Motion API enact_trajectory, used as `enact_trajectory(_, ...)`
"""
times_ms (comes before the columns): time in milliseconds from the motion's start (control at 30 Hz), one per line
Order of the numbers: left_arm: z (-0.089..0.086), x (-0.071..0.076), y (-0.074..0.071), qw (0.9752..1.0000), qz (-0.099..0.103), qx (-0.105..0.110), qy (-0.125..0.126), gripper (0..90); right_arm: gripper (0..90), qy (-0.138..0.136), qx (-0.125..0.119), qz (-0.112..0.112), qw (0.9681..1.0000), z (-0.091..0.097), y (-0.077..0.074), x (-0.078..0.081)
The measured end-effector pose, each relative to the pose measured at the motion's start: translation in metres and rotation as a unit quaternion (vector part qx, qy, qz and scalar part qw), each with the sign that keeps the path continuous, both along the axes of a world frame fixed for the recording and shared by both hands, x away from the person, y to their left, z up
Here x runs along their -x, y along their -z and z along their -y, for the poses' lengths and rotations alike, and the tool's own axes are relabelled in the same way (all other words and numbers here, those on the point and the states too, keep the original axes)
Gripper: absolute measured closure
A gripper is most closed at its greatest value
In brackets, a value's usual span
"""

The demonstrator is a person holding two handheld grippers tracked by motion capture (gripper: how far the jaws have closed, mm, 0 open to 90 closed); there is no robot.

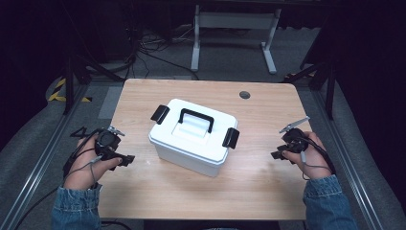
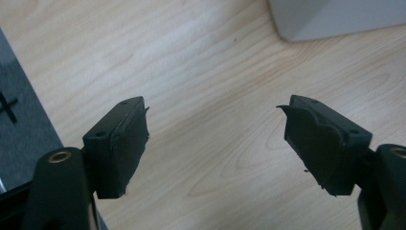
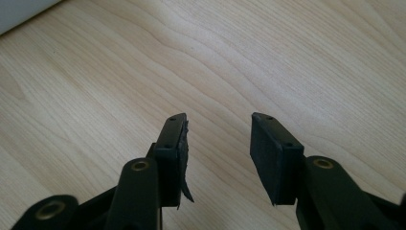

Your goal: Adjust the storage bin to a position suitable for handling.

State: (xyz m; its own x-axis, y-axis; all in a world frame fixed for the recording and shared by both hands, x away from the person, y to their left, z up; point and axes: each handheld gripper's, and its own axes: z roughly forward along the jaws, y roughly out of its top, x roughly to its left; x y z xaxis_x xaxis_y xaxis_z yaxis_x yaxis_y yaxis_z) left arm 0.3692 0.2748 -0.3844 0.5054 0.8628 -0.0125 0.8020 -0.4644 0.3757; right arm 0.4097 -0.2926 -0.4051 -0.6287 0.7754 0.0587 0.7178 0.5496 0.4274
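While your left tool and right tool wait open and empty at 9 and 3 o'clock of the white box mid-table, next probably reach its black latches.

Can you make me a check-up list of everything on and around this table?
Surface: wooden table, with a round hole near the far edge.
Job's things: white box, lid on, black handle and two black latches.
Clutter: nothing seen.
Grippers: left hand-held gripper and right hand-held gripper, both open, empty, apart from the box.
Cables: one trails from each gripper; more lie on the floor behind.
Surroundings: grey floor, white desk frame, dark curtains.
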Motion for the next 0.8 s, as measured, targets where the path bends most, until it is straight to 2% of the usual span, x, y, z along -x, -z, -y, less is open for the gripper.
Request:
enact_trajectory(100,0.0,0.0,-0.001,0.9999,-0.01,-0.007,0.011,26.1,55.1,0.004,-0.012,0.011,0.9999,-0.001,-0.001,0.0)
enact_trajectory(200,0.001,-0.001,-0.004,0.9998,0.0,0.01,0.017,26.2,54.6,0.002,-0.021,0.016,0.9997,-0.003,-0.002,0.001)
enact_trajectory(267,0.0,-0.002,-0.005,0.9997,0.009,0.009,0.023,26.0,54.5,0.0,-0.026,0.015,0.9995,-0.004,-0.003,0.001)
enact_trajectory(400,-0.001,-0.001,-0.005,0.9995,0.01,0.015,0.025,25.3,54.5,-0.006,-0.039,0.029,0.9988,-0.008,-0.009,-0.001)
enact_trajectory(467,-0.002,0.0,-0.006,0.9995,0.012,0.015,0.025,25.3,54.4,-0.005,-0.05,0.028,0.9983,-0.011,-0.012,-0.001)
enact_trajectory(567,-0.002,0.001,-0.008,0.9993,0.017,0.016,0.027,24.4,52.4,-0.018,-0.054,0.042,0.9975,-0.016,-0.02,-0.004)
enact_trajectory(700,-0.002,0.002,-0.009,0.999,0.022,0.018,0.035,24.1,50.0,-0.027,-0.05,0.047,0.9973,-0.022,-0.029,-0.007)
enact_trajectory(800,-0.002,0.002,-0.01,0.9991,0.017,0.022,0.032,23.6,49.9,-0.037,-0.053,0.051,0.9966,-0.029,-0.038,-0.009)
